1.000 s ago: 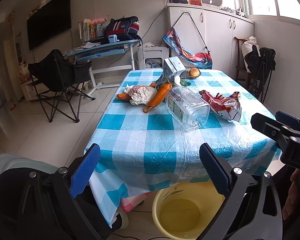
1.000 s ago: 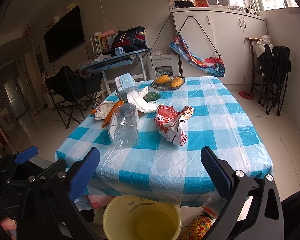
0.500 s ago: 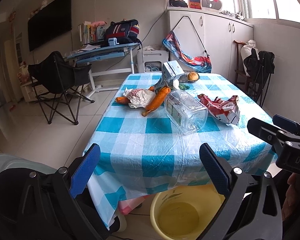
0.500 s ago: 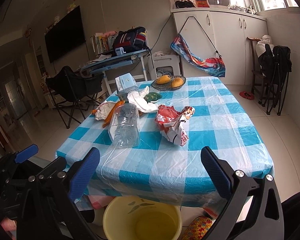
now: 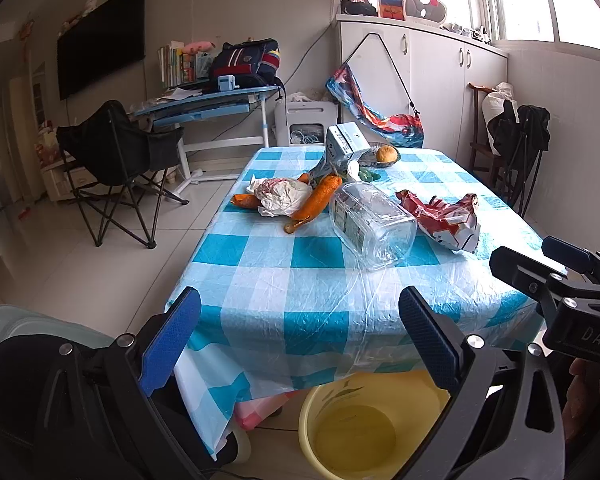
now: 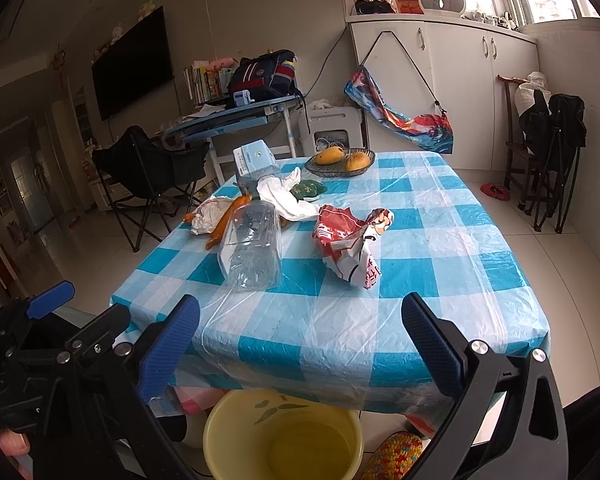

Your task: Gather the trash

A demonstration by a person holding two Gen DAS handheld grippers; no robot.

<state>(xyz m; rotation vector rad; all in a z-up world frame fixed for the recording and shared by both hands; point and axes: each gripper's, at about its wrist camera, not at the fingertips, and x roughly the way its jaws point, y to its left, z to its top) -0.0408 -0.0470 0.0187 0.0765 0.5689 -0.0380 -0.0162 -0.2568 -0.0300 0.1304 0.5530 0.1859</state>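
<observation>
Left wrist view: the left claw point(image 5: 298, 344) hangs with jaws spread wide and empty, short of the near edge of the surface point(image 5: 312, 280) with its blue checked cloth. A clear plastic bottle point(image 5: 370, 224) lies on its side just beside a crumpled red wrapper point(image 5: 444, 218). Below the edge stands a yellow bucket point(image 5: 320, 408).

Right wrist view: the right claw point(image 6: 300, 346) is likewise wide and empty, above the yellow bucket point(image 6: 220, 440). The bottle point(image 6: 252, 250) and wrapper point(image 6: 350, 244) lie near each other mid-surface, a fruit basket point(image 6: 340, 162) farther back.
</observation>
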